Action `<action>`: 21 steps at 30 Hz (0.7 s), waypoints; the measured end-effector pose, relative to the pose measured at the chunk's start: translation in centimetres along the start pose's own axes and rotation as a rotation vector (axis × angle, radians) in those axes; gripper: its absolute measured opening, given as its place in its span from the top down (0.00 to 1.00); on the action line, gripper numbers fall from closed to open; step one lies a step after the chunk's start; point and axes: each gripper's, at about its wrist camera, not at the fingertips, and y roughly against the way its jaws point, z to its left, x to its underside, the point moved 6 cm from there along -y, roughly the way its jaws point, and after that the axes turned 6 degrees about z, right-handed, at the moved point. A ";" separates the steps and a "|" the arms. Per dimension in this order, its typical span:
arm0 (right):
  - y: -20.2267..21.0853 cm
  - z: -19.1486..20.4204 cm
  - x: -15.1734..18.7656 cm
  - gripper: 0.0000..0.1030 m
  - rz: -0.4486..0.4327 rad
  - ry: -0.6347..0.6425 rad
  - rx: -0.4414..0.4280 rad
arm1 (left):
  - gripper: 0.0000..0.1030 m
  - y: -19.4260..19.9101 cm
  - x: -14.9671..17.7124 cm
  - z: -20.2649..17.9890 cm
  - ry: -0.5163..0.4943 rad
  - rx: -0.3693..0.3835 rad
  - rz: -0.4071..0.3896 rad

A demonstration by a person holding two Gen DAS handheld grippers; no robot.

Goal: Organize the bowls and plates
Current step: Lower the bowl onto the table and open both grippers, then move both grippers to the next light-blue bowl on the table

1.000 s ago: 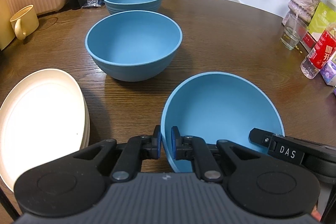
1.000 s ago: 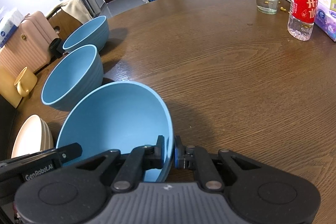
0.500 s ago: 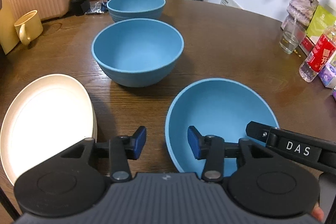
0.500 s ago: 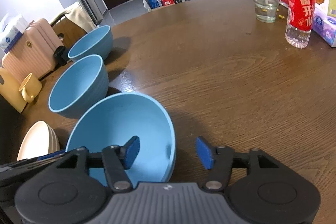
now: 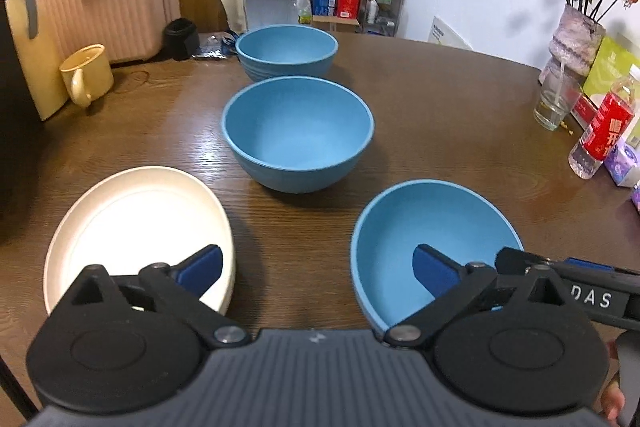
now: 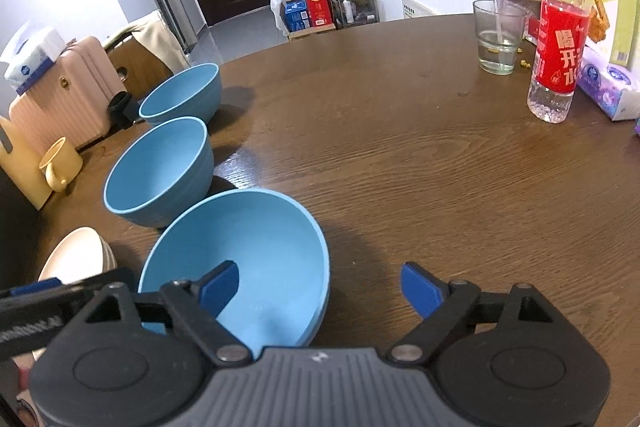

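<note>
The left gripper (image 5: pixel 318 267) and the right gripper (image 6: pixel 320 287) are both opening, and no pad presses on anything. The nearest blue bowl (image 5: pixel 424 231) stands on the wooden table (image 5: pixel 440 115) at lower right of the left view, its rim between each gripper's blue pads. The cream plates (image 5: pixel 136 227) lie at lower left.

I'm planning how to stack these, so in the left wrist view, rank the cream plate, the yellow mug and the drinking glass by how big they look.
1. cream plate, clearly largest, though also nearest the camera.
2. yellow mug.
3. drinking glass, slightly smaller looking than the mug; both sit far back and the fisheye distorts the edges, so that pair is unsure.
</note>
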 end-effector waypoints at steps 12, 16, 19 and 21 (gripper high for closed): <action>3.3 1.9 0.1 0.14 -0.041 0.042 0.024 | 0.00 2.6 -0.1 2.9 0.035 -0.010 -0.020; 3.7 2.8 -0.2 0.14 -0.053 0.043 0.018 | 0.00 3.3 -0.6 4.2 0.046 -0.017 -0.030; 3.6 3.8 -0.5 0.14 -0.053 0.050 0.012 | 0.00 3.6 -1.2 5.0 0.041 -0.026 -0.038; 3.4 4.5 -0.6 0.14 -0.051 0.060 0.009 | 0.00 3.7 -1.5 5.5 0.045 -0.028 -0.045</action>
